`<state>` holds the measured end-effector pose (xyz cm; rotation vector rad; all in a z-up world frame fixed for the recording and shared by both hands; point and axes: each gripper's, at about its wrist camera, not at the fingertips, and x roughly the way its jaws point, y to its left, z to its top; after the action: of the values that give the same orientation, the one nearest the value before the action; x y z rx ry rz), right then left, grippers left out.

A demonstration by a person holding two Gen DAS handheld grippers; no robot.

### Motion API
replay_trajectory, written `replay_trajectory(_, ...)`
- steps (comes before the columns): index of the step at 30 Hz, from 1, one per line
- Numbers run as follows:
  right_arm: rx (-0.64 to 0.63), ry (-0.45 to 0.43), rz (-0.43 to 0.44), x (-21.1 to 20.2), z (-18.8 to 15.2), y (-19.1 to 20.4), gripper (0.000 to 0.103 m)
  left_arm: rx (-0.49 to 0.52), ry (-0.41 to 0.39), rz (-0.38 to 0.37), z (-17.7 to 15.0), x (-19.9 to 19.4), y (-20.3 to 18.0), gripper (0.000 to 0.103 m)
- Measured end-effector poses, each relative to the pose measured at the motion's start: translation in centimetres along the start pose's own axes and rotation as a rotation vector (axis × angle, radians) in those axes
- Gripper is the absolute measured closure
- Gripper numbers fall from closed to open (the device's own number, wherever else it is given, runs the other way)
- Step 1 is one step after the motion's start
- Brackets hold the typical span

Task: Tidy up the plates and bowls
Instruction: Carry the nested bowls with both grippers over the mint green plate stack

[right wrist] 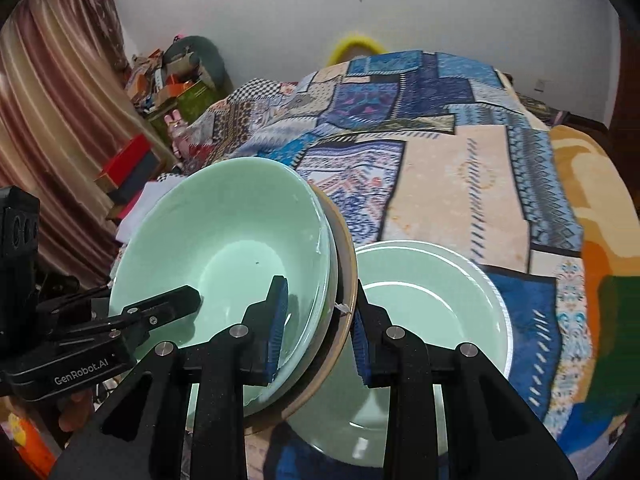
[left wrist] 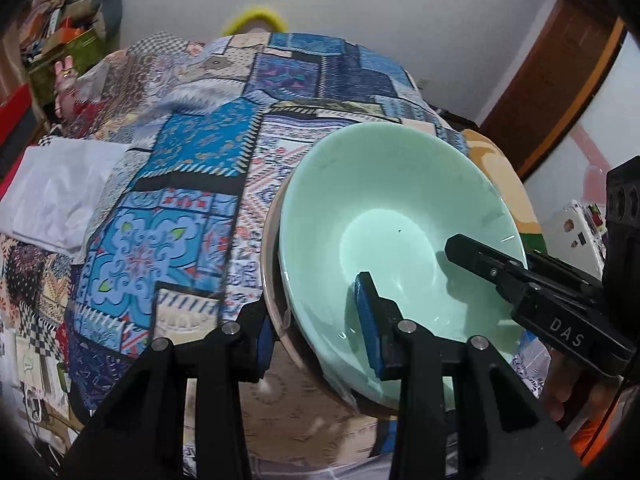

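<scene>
A mint-green bowl [left wrist: 392, 216] sits nested in a tan dish [left wrist: 269, 280], and the stack hangs tilted above the bed. My left gripper [left wrist: 316, 332] is shut on the stack's near rim, one blue pad inside the bowl and one under the dish. In the right wrist view my right gripper [right wrist: 320, 336] is shut on the opposite rim of the same green bowl [right wrist: 224, 240] and tan dish [right wrist: 348, 280]. Each gripper shows in the other's view: the right gripper [left wrist: 472, 256], the left gripper [right wrist: 188, 300]. A second green bowl [right wrist: 440, 304] rests on the bed beneath my right gripper.
The bed carries a blue patchwork cover [left wrist: 192, 152] with an orange-tan blanket [right wrist: 580, 184] at its right side. A white cloth [left wrist: 60, 196] lies at the left edge. Cluttered boxes [right wrist: 168, 76] and a striped curtain [right wrist: 52, 128] stand at the far left, a wooden door [left wrist: 560, 80] at the right.
</scene>
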<state>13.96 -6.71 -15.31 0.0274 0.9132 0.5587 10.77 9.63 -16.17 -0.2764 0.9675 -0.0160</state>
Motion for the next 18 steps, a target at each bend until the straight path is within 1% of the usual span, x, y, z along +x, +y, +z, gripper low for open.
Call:
replay_trajectory(9,0.040,-0.022,-0.037,-2.1,-0.8,-2.7,0.076,0.047,0.017,-0.034,0.2,1.0,-3.7,0.066)
replay_trajectory(18,0.086,-0.010,-0.052,-2.3,-1.9,-5.6,0.076,0.082,0.057,-0.048,0.1,3.0,-6.1,0.066)
